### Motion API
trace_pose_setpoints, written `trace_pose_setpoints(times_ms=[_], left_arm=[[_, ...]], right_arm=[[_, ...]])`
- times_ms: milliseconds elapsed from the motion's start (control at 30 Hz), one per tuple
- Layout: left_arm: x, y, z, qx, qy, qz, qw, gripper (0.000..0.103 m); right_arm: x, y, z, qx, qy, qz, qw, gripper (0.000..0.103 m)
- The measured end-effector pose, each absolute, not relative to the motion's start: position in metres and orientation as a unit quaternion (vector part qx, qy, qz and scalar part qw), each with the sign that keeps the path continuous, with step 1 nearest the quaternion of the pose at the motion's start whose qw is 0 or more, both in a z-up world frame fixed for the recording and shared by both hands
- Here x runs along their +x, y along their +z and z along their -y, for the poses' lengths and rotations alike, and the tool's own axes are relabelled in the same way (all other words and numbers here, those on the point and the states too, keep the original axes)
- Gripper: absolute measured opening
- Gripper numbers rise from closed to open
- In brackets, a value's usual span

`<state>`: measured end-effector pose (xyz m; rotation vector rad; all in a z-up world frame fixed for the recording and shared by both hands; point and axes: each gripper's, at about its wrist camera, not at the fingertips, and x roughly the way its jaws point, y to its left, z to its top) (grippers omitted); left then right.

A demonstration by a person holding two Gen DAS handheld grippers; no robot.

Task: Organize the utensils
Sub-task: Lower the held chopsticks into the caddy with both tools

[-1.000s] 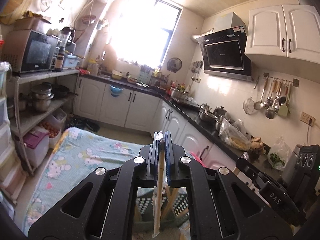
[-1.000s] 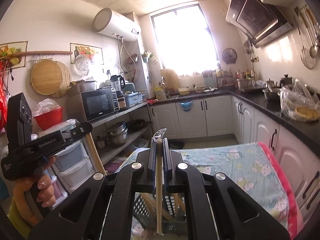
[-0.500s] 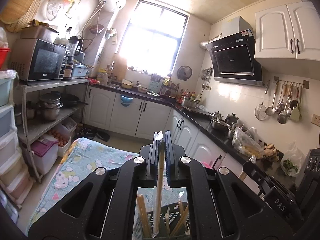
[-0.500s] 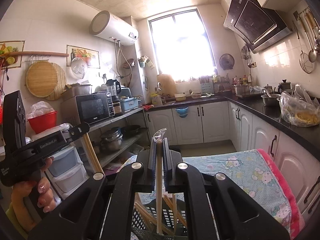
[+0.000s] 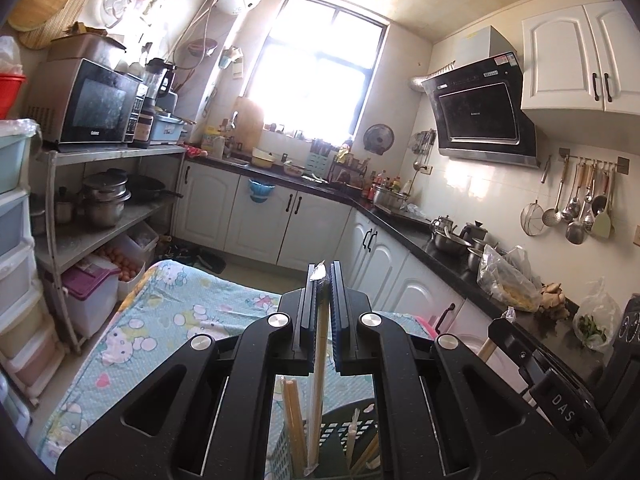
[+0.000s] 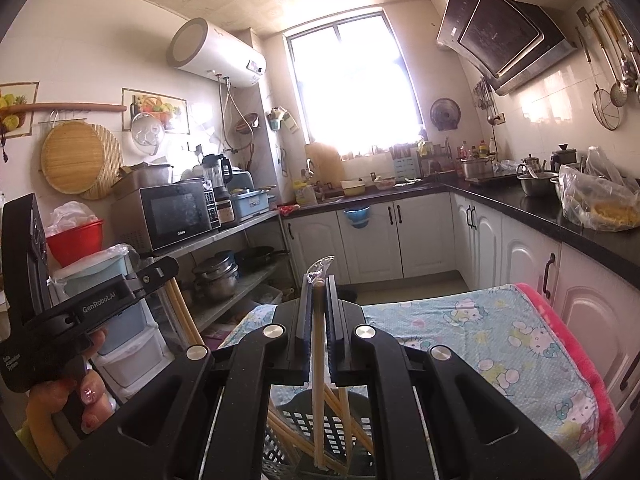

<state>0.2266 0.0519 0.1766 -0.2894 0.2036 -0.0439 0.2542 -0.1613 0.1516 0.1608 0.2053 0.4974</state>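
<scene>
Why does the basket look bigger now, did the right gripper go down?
Yes. The right gripper sank toward the dark basket: more basket shows below it, and the microwave sits lower in view.

A bright window (image 5: 320, 76) floods the kitchen. White cabinets (image 5: 256, 216) run under a black counter (image 6: 560, 212). A range hood (image 5: 480, 120) hangs on the tiled wall; a microwave (image 6: 176, 212) sits on a metal shelf (image 5: 108, 152). A water heater (image 6: 216, 52) is mounted high.

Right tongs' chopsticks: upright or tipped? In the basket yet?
Upright. The wrapped chopsticks stand near vertical between the right tongs, shut on them, lower end down inside the dark slotted basket among other chopsticks. Whether it touches bottom: cannot tell.
</scene>
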Motion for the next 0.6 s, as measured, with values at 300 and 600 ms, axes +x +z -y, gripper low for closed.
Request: trace_pose_setpoints(times_ms=[300, 600], left_arm=[[0.233, 0.162, -0.05, -0.136, -0.023, -0.111, 0.984, 0.003], [0.237, 0.141, -0.049, -0.131, -0.028, -0.122, 0.983, 0.003]], right_arm=[[0.257, 0.142, 0.153, 0.082, 0.248, -0.109, 0.959, 0.006], [0.263, 0.115, 0.146, 0.092, 0.251, -0.119, 0.956, 0.006]])
